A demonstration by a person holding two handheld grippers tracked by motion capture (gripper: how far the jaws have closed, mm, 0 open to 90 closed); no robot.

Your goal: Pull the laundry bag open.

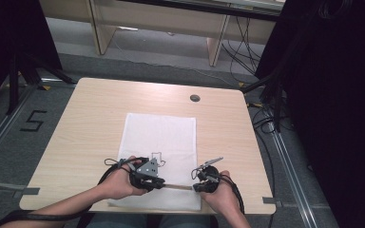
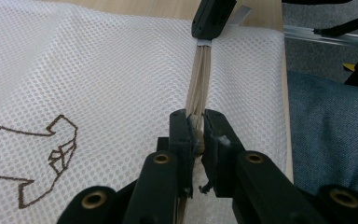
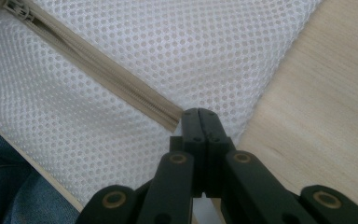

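Observation:
A white mesh bag (image 1: 159, 135) lies flat on the wooden table (image 1: 90, 118), with a beige zipper (image 1: 178, 186) running along its near edge. My left gripper (image 1: 160, 183) is shut on the zipper pull (image 2: 196, 135), which sits between its fingertips. My right gripper (image 1: 196, 186) is shut on the zipper's end (image 3: 175, 119) at the bag's right side. In the left gripper view the zipper (image 2: 200, 74) stretches taut from my left gripper (image 2: 196, 128) to the right gripper (image 2: 212, 18). In the right gripper view the zipper (image 3: 107, 70) runs from my right gripper (image 3: 200, 116) up to the slider (image 3: 18, 9).
A brown outline drawing (image 2: 42, 154) is printed on the bag. A round cable hole (image 1: 195, 98) sits near the table's far edge. The person's blue trousers (image 2: 331, 135) are just past the near table edge. Cables (image 1: 266, 118) and dark stands line the right.

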